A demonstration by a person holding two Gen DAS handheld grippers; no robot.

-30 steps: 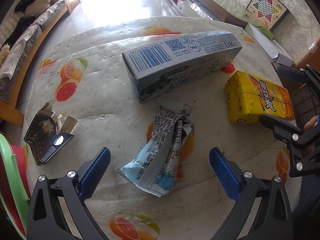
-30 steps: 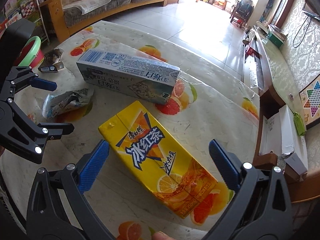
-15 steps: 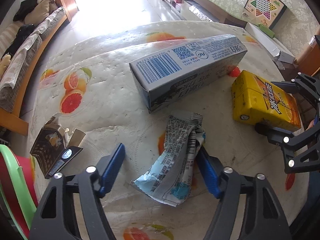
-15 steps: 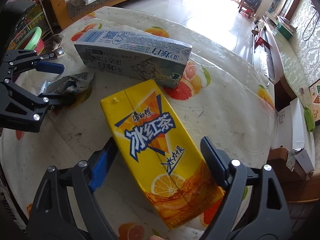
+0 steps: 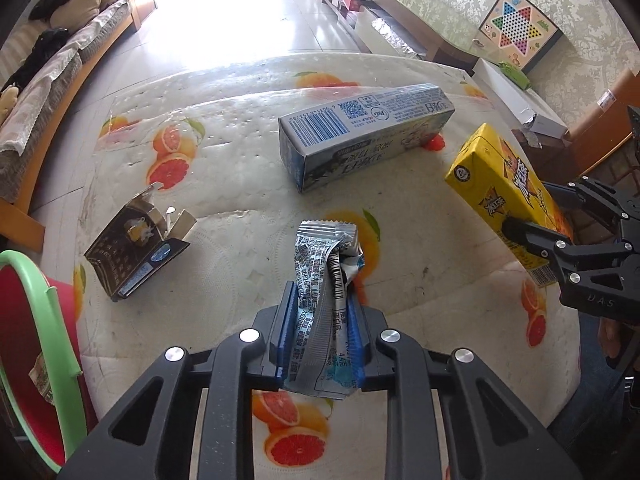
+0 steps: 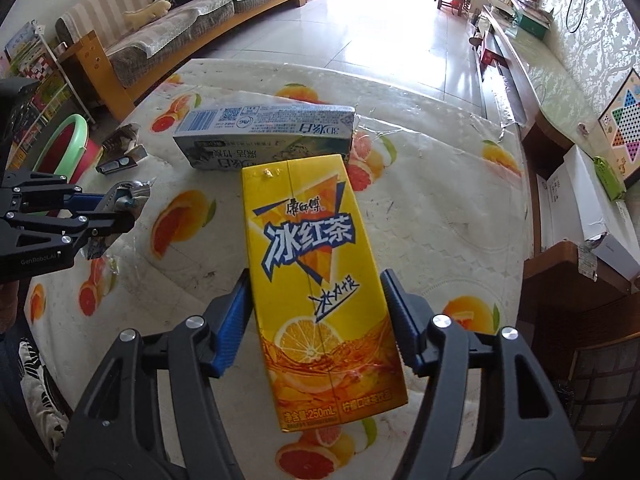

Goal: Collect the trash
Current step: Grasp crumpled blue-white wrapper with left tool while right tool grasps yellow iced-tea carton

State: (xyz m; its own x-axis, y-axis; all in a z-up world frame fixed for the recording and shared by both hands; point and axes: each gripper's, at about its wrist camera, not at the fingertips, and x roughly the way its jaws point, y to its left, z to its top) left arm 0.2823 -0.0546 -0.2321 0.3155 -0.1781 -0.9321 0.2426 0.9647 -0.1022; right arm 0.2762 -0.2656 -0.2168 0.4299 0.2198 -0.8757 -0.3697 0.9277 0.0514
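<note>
**Your two grippers, up close**

Your left gripper [image 5: 320,332] is a black plastic frame with triangular cut-outs, round silver screw heads and ribbed blue pads [image 5: 289,320]. Your right gripper [image 6: 318,322] is built the same; seen from the left camera, its side carries raised letters, possibly "DAS". The left one's flank reads "GenRobot.AI". Patterned black-and-white fabric shows at the lower left edge.

The right gripper [image 6: 316,316] has its jaws closing on a yellow drink carton [image 6: 312,280], lifted above the worktop [image 6: 440,208]; a blue-white box [image 6: 264,136] lies behind.
</note>
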